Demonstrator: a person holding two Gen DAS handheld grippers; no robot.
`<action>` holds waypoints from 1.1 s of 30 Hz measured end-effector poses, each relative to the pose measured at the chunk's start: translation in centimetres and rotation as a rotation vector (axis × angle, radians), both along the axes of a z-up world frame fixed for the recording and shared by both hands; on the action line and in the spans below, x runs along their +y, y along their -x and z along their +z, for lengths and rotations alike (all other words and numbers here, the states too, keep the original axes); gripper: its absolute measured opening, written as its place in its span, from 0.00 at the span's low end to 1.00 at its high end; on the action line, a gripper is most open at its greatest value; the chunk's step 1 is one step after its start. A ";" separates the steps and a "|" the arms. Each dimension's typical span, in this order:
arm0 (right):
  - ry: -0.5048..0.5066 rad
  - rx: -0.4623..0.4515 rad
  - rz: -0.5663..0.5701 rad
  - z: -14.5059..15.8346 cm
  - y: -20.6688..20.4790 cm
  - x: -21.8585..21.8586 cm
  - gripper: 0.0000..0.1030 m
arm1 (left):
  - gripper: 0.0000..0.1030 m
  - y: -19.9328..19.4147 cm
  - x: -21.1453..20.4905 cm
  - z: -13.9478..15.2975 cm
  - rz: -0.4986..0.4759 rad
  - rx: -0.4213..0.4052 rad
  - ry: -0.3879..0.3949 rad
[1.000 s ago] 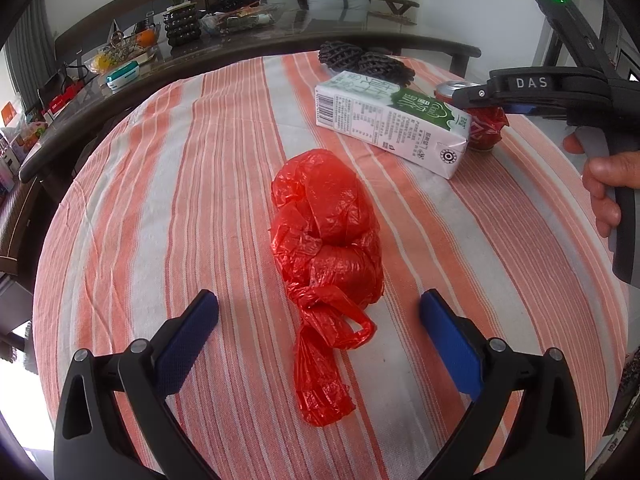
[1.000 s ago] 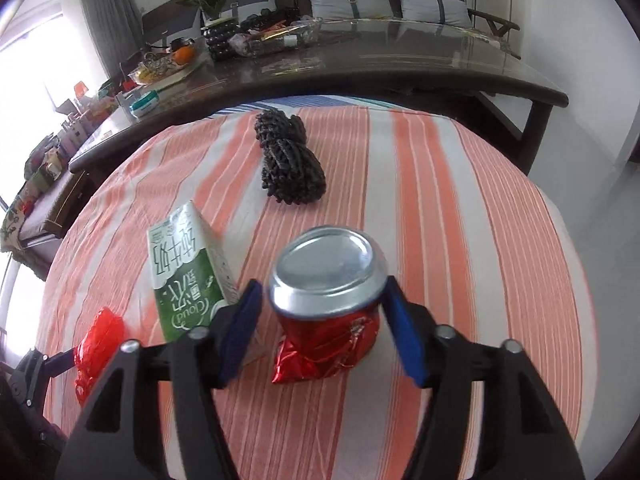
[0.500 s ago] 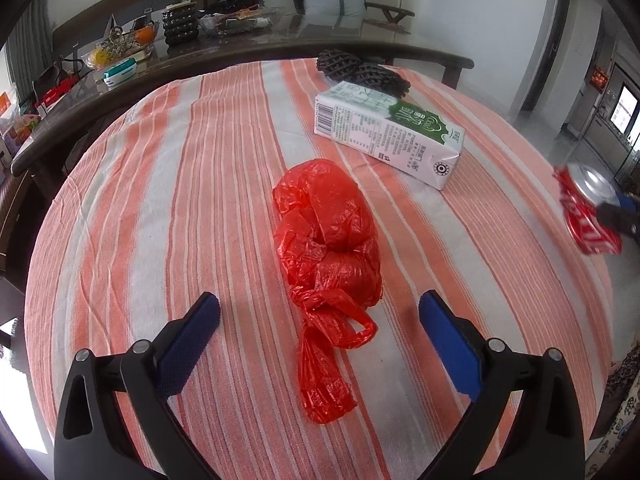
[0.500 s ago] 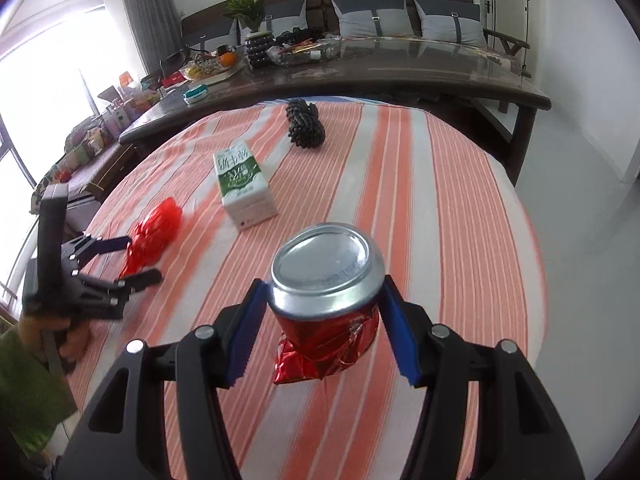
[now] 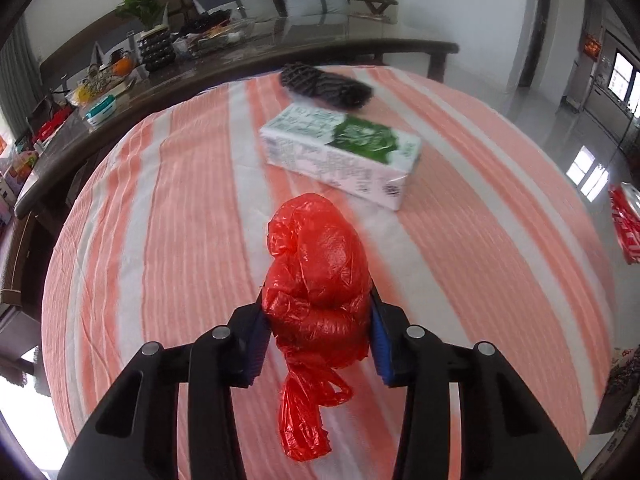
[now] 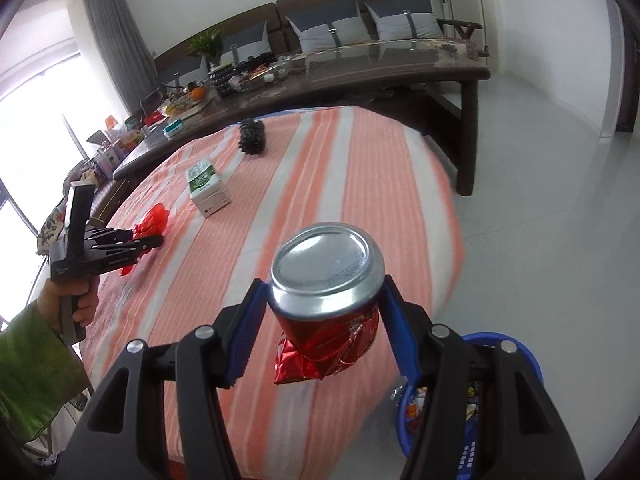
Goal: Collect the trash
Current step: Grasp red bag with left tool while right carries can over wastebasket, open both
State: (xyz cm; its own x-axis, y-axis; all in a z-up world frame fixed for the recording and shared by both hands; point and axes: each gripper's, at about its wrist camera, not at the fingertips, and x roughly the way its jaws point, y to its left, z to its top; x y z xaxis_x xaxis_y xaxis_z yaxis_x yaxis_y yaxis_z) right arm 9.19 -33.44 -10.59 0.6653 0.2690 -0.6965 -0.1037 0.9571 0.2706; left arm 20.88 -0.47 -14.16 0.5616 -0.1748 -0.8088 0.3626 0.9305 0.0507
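Observation:
My left gripper (image 5: 318,336) is shut on a crumpled red plastic bag (image 5: 318,280) over the striped round table (image 5: 180,208); the bag's tail hangs below the pads. It also shows in the right wrist view (image 6: 154,218) with the left gripper (image 6: 148,242) around it. My right gripper (image 6: 326,328) is shut on a crushed red can (image 6: 328,300), held above the table's near edge. The can shows at the right edge of the left wrist view (image 5: 626,220). A green and white milk carton (image 5: 340,152) lies on the table beyond the bag.
A black bundle (image 5: 324,84) lies past the carton. A blue bin (image 6: 472,396) with trash in it stands on the floor under my right gripper. A long dark table (image 6: 360,76) with clutter and a sofa stand behind the round table.
My left gripper moved forward and closed on the red bag. My right gripper carried the can back and to the right, off toward the table edge above the blue bin.

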 end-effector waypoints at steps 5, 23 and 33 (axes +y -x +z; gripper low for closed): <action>0.020 0.036 -0.107 -1.5 2.0 -6.4 0.55 | 0.41 4.4 -7.6 2.8 -0.171 0.001 0.088; -0.043 0.125 -0.347 -8.0 7.9 -18.7 0.55 | 0.42 12.1 -33.9 -2.6 -0.481 0.218 0.164; -0.088 0.154 -0.382 -9.5 7.5 -19.9 0.55 | 0.43 10.7 -39.6 -7.4 -0.482 0.246 0.109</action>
